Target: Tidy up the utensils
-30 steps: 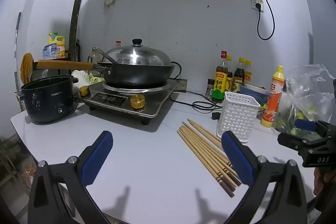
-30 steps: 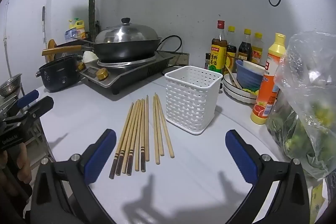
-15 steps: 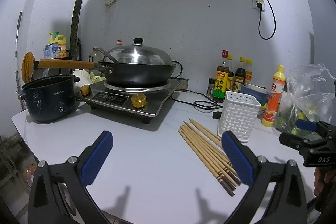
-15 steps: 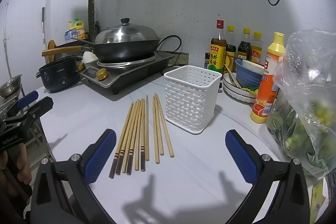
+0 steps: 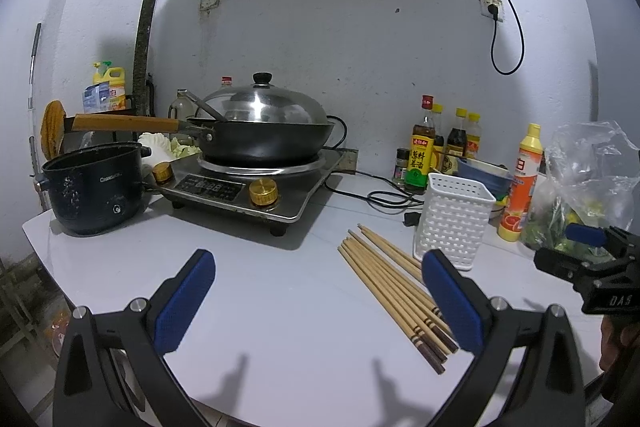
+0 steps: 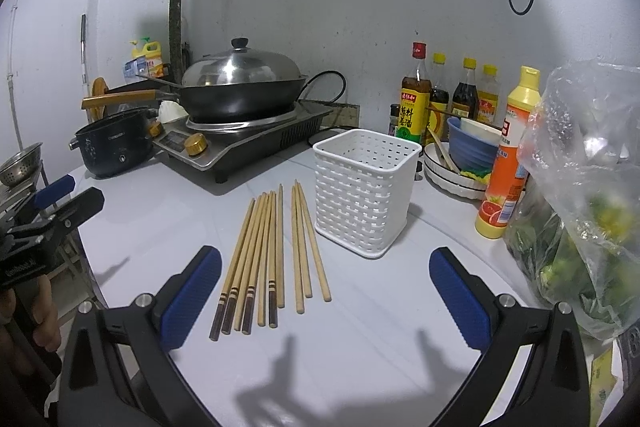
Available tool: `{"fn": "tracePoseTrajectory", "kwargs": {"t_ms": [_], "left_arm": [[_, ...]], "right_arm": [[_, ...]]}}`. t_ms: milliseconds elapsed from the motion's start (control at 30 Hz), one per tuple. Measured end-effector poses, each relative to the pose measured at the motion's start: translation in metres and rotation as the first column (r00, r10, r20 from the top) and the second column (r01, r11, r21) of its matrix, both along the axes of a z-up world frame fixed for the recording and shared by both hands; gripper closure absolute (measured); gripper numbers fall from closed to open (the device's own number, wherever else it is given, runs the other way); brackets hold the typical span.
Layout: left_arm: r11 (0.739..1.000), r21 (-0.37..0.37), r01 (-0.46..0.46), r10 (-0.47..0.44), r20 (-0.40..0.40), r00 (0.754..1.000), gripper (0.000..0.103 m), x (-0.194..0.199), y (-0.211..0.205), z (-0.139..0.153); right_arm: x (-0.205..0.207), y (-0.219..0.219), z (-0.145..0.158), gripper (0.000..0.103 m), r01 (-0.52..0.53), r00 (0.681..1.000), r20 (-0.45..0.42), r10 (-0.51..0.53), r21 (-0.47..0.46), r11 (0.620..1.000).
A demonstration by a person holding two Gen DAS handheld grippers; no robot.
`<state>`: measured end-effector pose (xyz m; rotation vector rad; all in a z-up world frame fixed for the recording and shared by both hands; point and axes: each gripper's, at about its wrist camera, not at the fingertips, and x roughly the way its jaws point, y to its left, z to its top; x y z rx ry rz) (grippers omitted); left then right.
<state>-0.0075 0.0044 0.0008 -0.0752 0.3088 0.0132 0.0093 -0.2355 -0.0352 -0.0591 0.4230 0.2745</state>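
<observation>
Several wooden chopsticks (image 6: 268, 255) lie side by side on the white counter, also in the left wrist view (image 5: 394, 291). A white perforated utensil basket (image 6: 366, 193) stands upright just right of them and is empty; it shows in the left wrist view (image 5: 456, 221) too. My left gripper (image 5: 318, 297) is open and empty, held above the counter left of the chopsticks. My right gripper (image 6: 326, 301) is open and empty, just in front of the chopstick ends.
An induction cooker with a lidded wok (image 5: 260, 131) and a black pot (image 5: 94, 193) stand at the left. Sauce bottles (image 6: 416, 95), stacked bowls (image 6: 460, 155), an orange bottle (image 6: 506, 167) and a bag of greens (image 6: 588, 195) crowd the right.
Both grippers have drifted only slightly; the views sit a touch lower. Nothing on the counter has moved.
</observation>
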Motion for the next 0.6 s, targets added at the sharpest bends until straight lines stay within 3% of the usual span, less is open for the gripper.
{"fn": "tracePoseTrajectory", "kwargs": {"t_ms": [600], "left_arm": [[1.0,0.005,-0.013,0.013,-0.005,1.0,0.0,-0.0008,-0.0021,0.002]], "right_arm": [[-0.0062,-0.0079,0.0052,0.0,0.006,1.0,0.013,-0.006,0.006,1.0]]}}
